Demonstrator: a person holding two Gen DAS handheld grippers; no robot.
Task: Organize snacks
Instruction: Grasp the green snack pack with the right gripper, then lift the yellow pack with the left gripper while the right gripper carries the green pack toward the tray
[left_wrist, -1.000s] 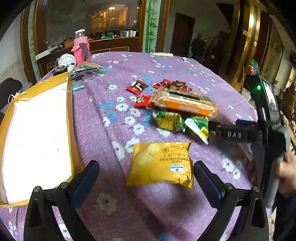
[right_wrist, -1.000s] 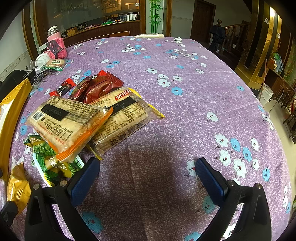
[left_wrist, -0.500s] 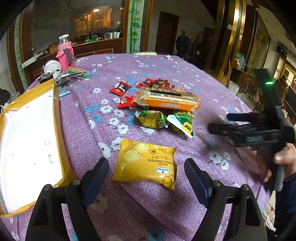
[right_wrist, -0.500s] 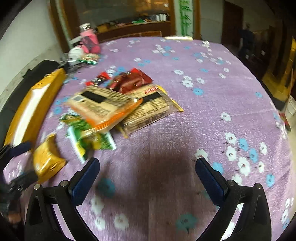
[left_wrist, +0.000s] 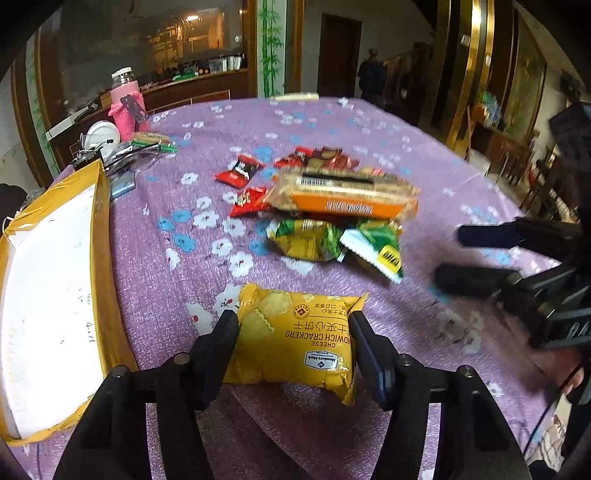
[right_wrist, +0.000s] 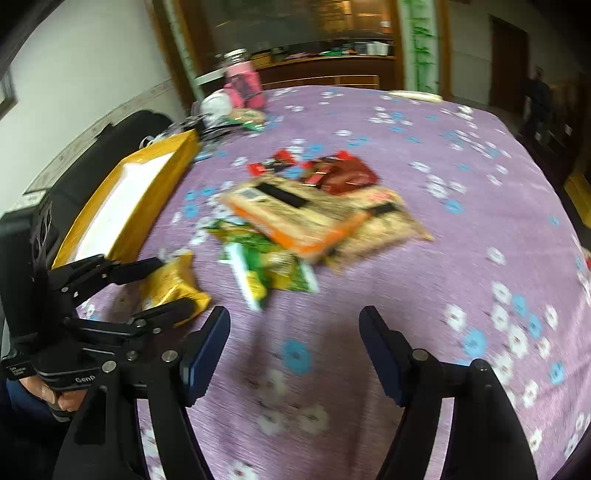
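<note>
A yellow cheese cracker packet (left_wrist: 295, 343) lies flat on the purple flowered cloth (left_wrist: 184, 280). My left gripper (left_wrist: 291, 332) straddles it. Its jaws are closing, and the pads touch the packet's two short sides. The right wrist view shows the same grip, with the left gripper (right_wrist: 173, 286) around the crumpled yellow packet (right_wrist: 170, 280). My right gripper (right_wrist: 293, 321) hovers over bare cloth with nothing between its fingers, and its jaws are closing. It also appears at the right edge as my right gripper (left_wrist: 450, 254). Beyond lies a snack pile with an orange biscuit pack (left_wrist: 343, 199) on top.
An open yellow box (left_wrist: 103, 229) with a white floor stands at the left. Green packets (left_wrist: 332, 243) and small red packets (left_wrist: 240, 171) surround the pile. A pink bottle (left_wrist: 125, 107) and clutter sit far left. The table edge drops off at the right.
The left jaws have narrowed from wide apart onto the yellow packet. The right gripper has swung left and pulled back from the pile, and its jaws have narrowed.
</note>
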